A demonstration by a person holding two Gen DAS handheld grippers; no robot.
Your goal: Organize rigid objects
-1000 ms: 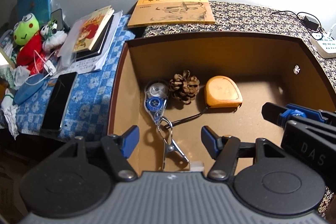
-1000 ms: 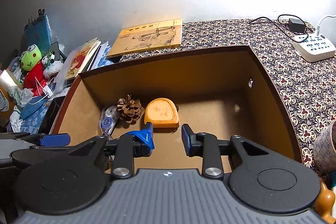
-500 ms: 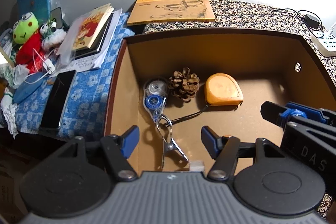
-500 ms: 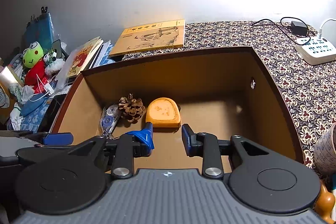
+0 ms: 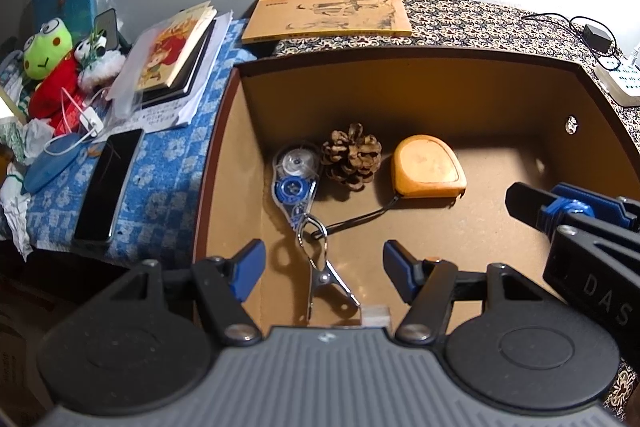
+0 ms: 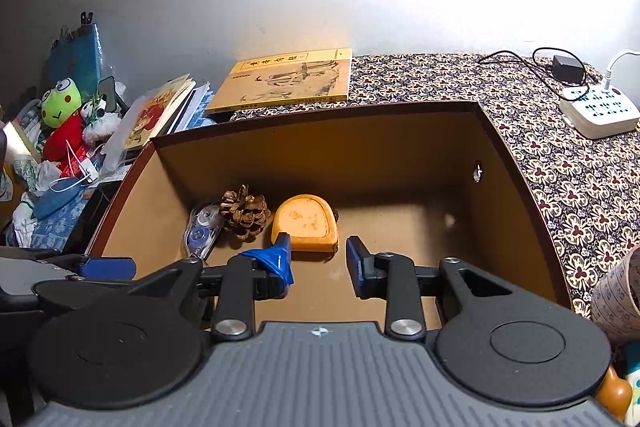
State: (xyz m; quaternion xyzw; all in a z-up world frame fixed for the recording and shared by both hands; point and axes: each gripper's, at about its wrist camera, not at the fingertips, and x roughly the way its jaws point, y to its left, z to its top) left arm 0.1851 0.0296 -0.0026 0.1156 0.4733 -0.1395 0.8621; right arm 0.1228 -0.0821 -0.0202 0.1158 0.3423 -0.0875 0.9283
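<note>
Tape measure (image 6: 305, 223) just beyond right hand-held gripper (image 6: 319, 263), jaws apart, empty.

Pinecone (image 5: 352, 157), tape measure (image 5: 428, 167), perhaps touching

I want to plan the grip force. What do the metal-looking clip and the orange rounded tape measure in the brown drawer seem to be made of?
The silvery spring clip looks like polished metal: it glints and reflects light. The orange rounded tape measure seems a hard plastic shell with a dull, slightly scuffed finish; pale blotches show on its top. Its thin black cord looks like woven string, though that is uncertain.
</note>
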